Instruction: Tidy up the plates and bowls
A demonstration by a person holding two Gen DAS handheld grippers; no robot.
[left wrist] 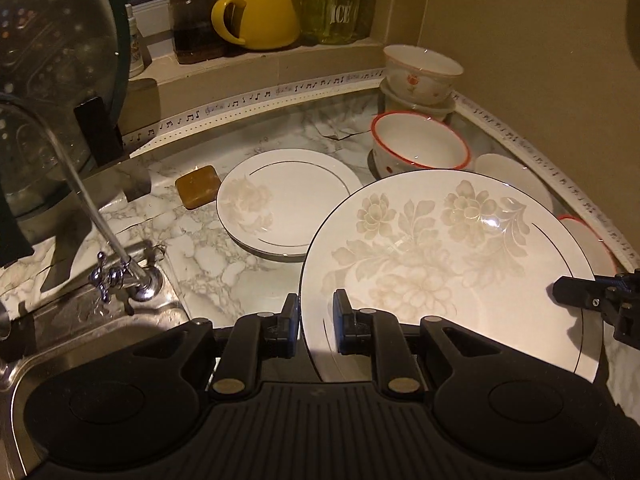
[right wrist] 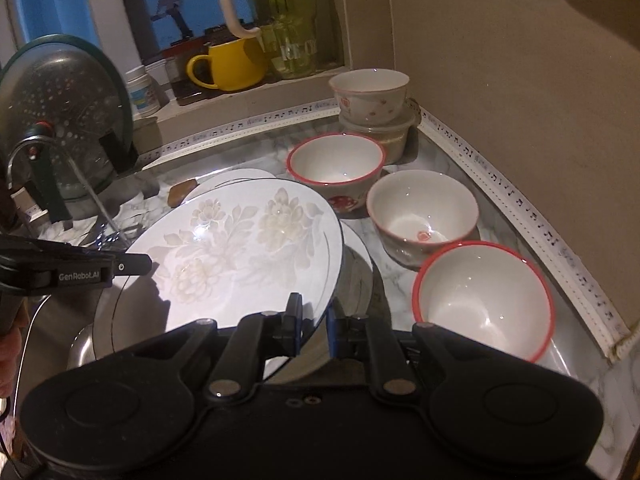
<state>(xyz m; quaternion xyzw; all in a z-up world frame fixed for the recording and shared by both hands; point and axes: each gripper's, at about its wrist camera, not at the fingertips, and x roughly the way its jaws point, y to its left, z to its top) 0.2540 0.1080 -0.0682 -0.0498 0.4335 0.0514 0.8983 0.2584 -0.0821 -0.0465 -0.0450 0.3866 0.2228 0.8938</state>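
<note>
White floral plate pinched by both grippers over the counter

White big plate (left wrist: 440, 264) with pale flower print and dark rim line is held tilted above the marble counter (left wrist: 208, 256), beside the steel sink (left wrist: 80, 344). Left gripper (left wrist: 316, 320) is clamped on the plate's near-left rim, one finger on each face. Right gripper (right wrist: 310, 320) is clamped on the opposite rim the same way; its finger tip shows at the plate's right edge in the left wrist view. In the right wrist view the plate (right wrist: 240, 248) covers most of a second plate under it, only that one's edge showing.

Small plate (left wrist: 288, 200), same print, lies flat on the counter behind the held one, apart from it. Brown soap bar (left wrist: 199, 186) sits just beside its left edge.

Bowls along the right wall: near red-rim bowl (right wrist: 484, 300), pale bowl (right wrist: 424, 216) behind it, far red-rim bowl (right wrist: 336, 168), all upright and close together. Flower bowl (right wrist: 370, 96) stands on a lidded tub (right wrist: 384, 132) in the corner.

Faucet (left wrist: 120, 268) rises at the sink's back edge. Glass lid (left wrist: 60, 60) stands upright on the left. Yellow mug (left wrist: 260, 16) and green jar (left wrist: 336, 0) sit on the window ledge.
</note>
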